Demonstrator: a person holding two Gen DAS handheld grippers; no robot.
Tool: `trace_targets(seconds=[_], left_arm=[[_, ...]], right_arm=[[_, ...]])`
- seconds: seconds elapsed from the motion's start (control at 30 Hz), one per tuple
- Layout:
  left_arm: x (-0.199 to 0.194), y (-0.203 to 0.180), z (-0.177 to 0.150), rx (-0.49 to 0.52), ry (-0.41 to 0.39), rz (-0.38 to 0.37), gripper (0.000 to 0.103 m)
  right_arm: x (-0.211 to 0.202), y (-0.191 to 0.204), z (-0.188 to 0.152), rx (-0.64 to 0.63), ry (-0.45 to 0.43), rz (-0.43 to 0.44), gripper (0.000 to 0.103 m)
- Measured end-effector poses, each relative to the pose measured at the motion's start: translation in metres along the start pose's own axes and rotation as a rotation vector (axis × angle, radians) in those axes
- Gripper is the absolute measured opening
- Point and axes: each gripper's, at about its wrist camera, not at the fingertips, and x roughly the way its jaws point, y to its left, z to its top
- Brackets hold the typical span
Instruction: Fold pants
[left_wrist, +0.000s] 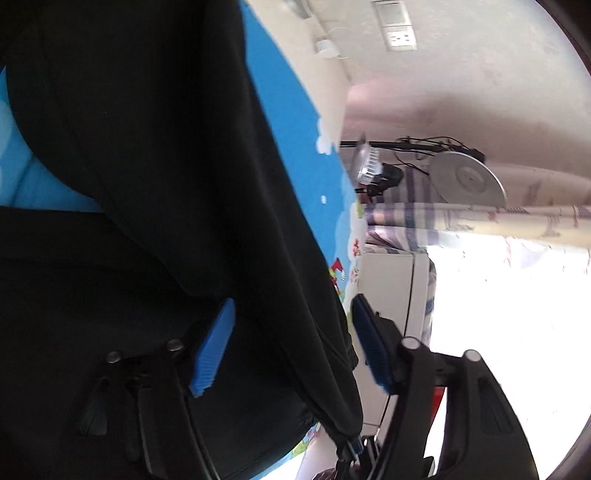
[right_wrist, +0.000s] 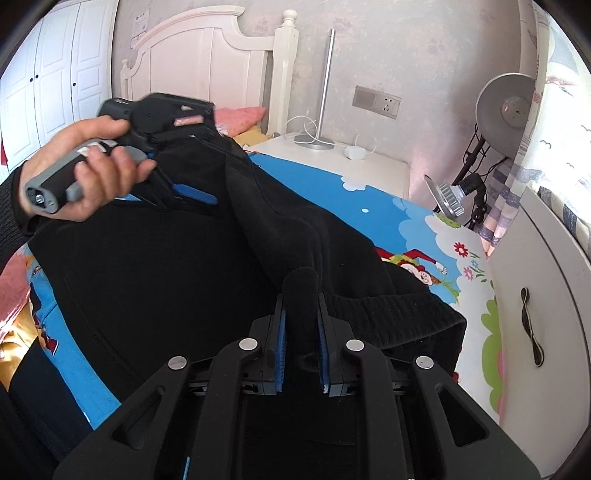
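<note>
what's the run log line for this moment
step: folding | right hand-held gripper: shut on black pants | left hand-held gripper: open around pants | surface: blue cartoon sheet

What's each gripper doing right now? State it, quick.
Left gripper: fingers apart, black pants draped between them, not clamped.
Right gripper: closed on a fold of the pants.

Daylight from the window (left_wrist: 509, 314) blows out my left wrist view to pure white, and that feed is smeared with motion blur. My right wrist view is sharper and evenly lit. The black pants (right_wrist: 155, 280) swallow detail; fisheye edges curve and vignette.
</note>
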Motion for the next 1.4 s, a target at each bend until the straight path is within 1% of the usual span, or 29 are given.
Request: trace_targets(seconds=[0.07, 0.13, 0.17, 0.2, 0.23, 0.27, 0.3, 0.33, 0.37, 0.4, 0.43, 0.47, 0.53, 0.57, 0.6, 0.67, 0.77, 0.83, 0.93, 1.1, 1.13, 1.2, 1.33, 1.4], left_arm=[[0.011, 0.002, 0.003, -0.013, -0.002, 0.018, 0.059], [0.031, 0.000, 0.008, -0.028, 0.041, 0.044, 0.058], [0.036, 0.000, 0.008, -0.025, 0.057, 0.056, 0.046], [0.039, -0.001, 0.007, -0.013, 0.070, 0.077, 0.029], [0.038, -0.004, 0.005, 0.015, 0.063, 0.116, 0.010], [0.038, -0.006, 0.003, 0.030, 0.056, 0.108, 0.010], [0.035, -0.007, 0.001, 0.043, 0.052, 0.087, 0.010], [0.032, -0.007, -0.001, 0.050, 0.047, 0.081, 0.010], [0.030, -0.007, -0.003, 0.057, 0.041, 0.080, 0.010], [0.025, -0.006, -0.004, 0.064, 0.038, 0.073, 0.010], [0.024, -0.007, -0.004, 0.066, 0.039, 0.067, 0.010], [0.020, -0.006, -0.006, 0.071, 0.038, 0.061, 0.010], [0.017, -0.005, -0.007, 0.077, 0.035, 0.055, 0.010], [0.016, -0.005, -0.009, 0.078, 0.033, 0.050, 0.010], [0.014, -0.005, -0.010, 0.076, 0.033, 0.047, 0.010], [0.014, -0.007, -0.011, 0.083, 0.030, 0.038, 0.010], [0.010, -0.015, -0.014, 0.101, 0.026, 0.026, 0.010], [0.007, -0.022, -0.014, 0.114, 0.022, 0.023, 0.010], [0.001, -0.033, -0.014, 0.133, 0.014, 0.020, 0.010], [-0.005, -0.038, -0.015, 0.145, 0.009, 0.021, 0.010], [-0.005, -0.038, -0.016, 0.143, 0.009, 0.021, 0.010], [-0.005, -0.038, -0.017, 0.142, 0.008, 0.020, 0.010], [-0.012, -0.037, -0.019, 0.148, 0.007, 0.012, 0.010], [-0.017, -0.038, -0.021, 0.152, 0.003, 0.007, 0.010]], right_arm=[[0.001, 0.004, -0.003, -0.013, 0.004, -0.004, 0.017], [0.001, 0.007, -0.005, -0.015, 0.007, -0.001, 0.017], [0.002, 0.008, -0.006, -0.013, 0.010, 0.002, 0.017], [0.004, 0.008, -0.009, -0.008, 0.020, 0.004, 0.017], [0.005, 0.008, -0.011, 0.001, 0.033, -0.001, 0.018], [0.005, 0.006, -0.014, 0.027, 0.044, -0.014, 0.019], [0.002, 0.004, -0.017, 0.057, 0.047, -0.010, 0.020], [0.000, 0.001, -0.021, 0.097, 0.052, 0.007, 0.024], [-0.004, -0.003, -0.026, 0.169, 0.062, 0.033, 0.042], [-0.007, -0.006, -0.030, 0.220, 0.064, 0.044, 0.072], [-0.012, -0.009, -0.035, 0.280, 0.059, 0.064, 0.084], [-0.016, -0.012, -0.039, 0.336, 0.049, 0.090, 0.090], [-0.015, -0.021, -0.048, 0.496, 0.085, 0.166, 0.090], [-0.012, -0.024, -0.050, 0.551, 0.103, 0.181, 0.090], [-0.007, -0.027, -0.055, 0.632, 0.127, 0.206, 0.090], [0.004, -0.031, -0.061, 0.744, 0.168, 0.265, 0.090], [0.018, -0.036, -0.068, 0.907, 0.197, 0.349, 0.090], [0.026, -0.036, -0.072, 0.988, 0.210, 0.394, 0.090], [0.033, -0.026, -0.072, 1.083, 0.210, 0.444, 0.089], [0.046, 0.007, -0.069, 1.235, 0.146, 0.497, 0.089], [0.050, 0.014, -0.066, 1.257, 0.129, 0.504, 0.089], [0.057, 0.022, -0.060, 1.279, 0.074, 0.475, 0.089], [0.074, 0.019, -0.047, 1.316, 0.007, 0.382, 0.084], [0.074, 0.012, -0.041, 1.311, -0.043, 0.314, 0.081]])
